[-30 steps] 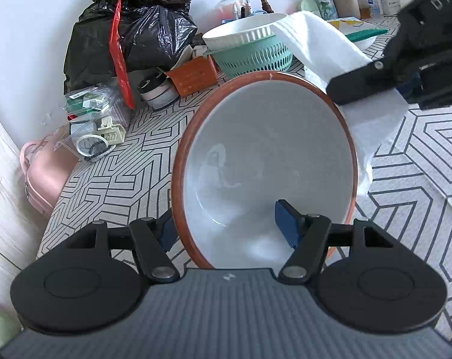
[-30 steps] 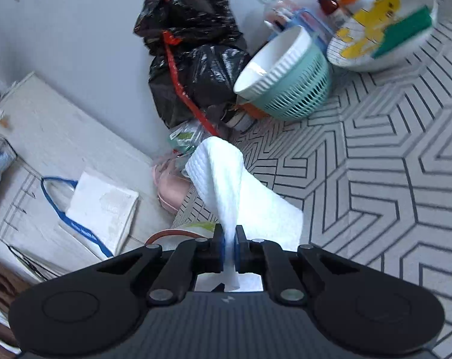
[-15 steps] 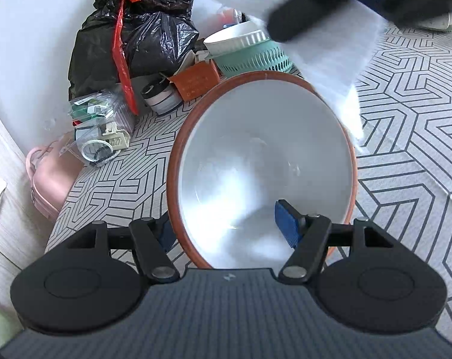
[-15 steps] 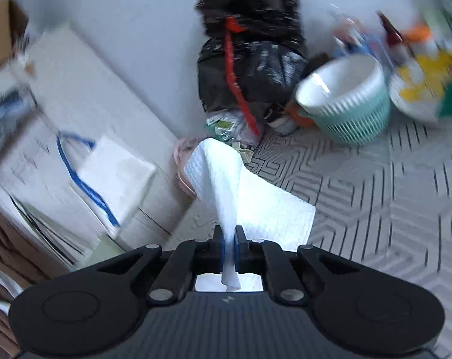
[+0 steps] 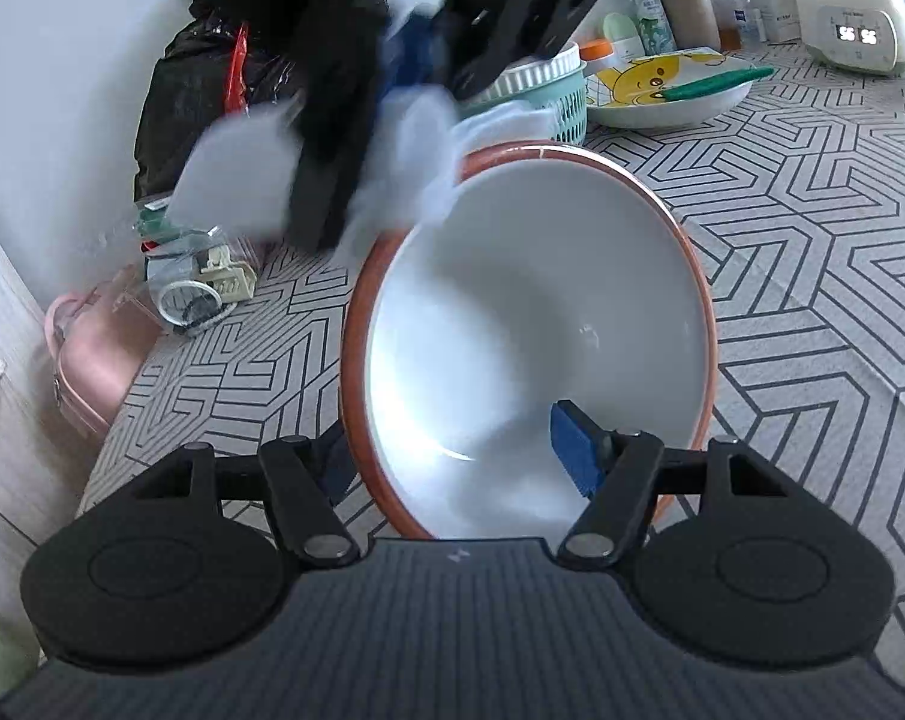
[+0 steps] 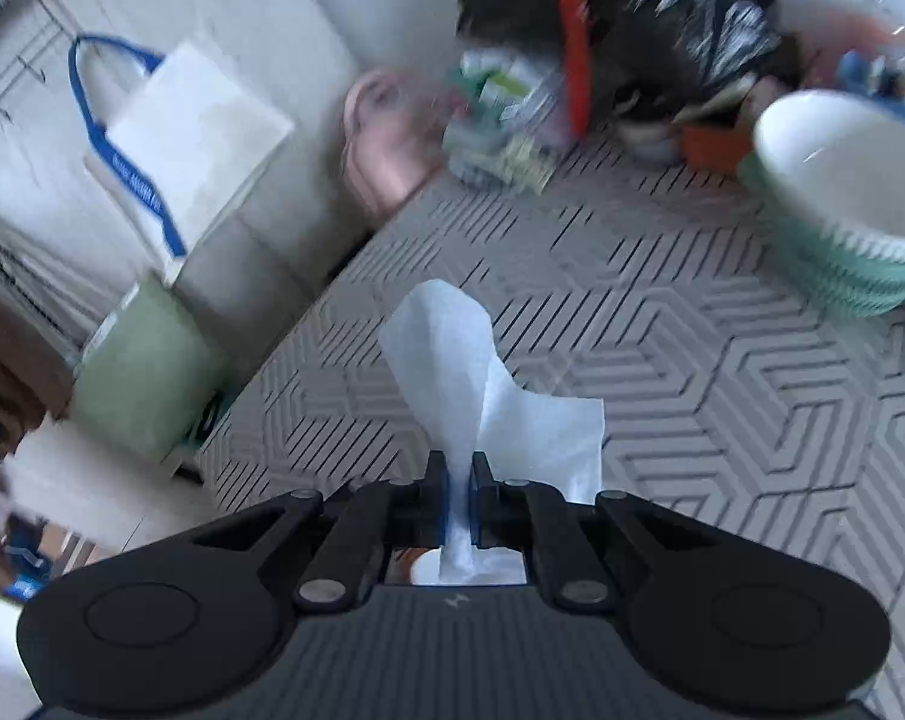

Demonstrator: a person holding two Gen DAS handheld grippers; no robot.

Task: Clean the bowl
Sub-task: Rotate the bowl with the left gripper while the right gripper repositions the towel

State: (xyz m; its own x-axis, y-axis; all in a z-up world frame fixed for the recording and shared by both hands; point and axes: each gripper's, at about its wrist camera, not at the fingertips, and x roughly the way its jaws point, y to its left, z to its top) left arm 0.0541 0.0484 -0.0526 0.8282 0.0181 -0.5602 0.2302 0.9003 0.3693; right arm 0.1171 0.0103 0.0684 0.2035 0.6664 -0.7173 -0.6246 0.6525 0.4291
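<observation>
**Bowl held at its rim, tissue gripped above**

Clutter lines the desk edge: black rubbish bag, teal basket holding a white dish, cartoon-printed plate, and an appliance whose display digits are too blurred to read. Bowl, white with a brown rim, sits tilted between the left gripper fingers, which clamp its near wall. Right gripper fingers are pressed together on a white tissue, blurred above the bowl's far rim.

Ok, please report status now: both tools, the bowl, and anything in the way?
Left tool clamped on bowl rim, bowl tilted. Right tool shut on paper towel, blurred over the far rim. Nothing blocking.
</observation>
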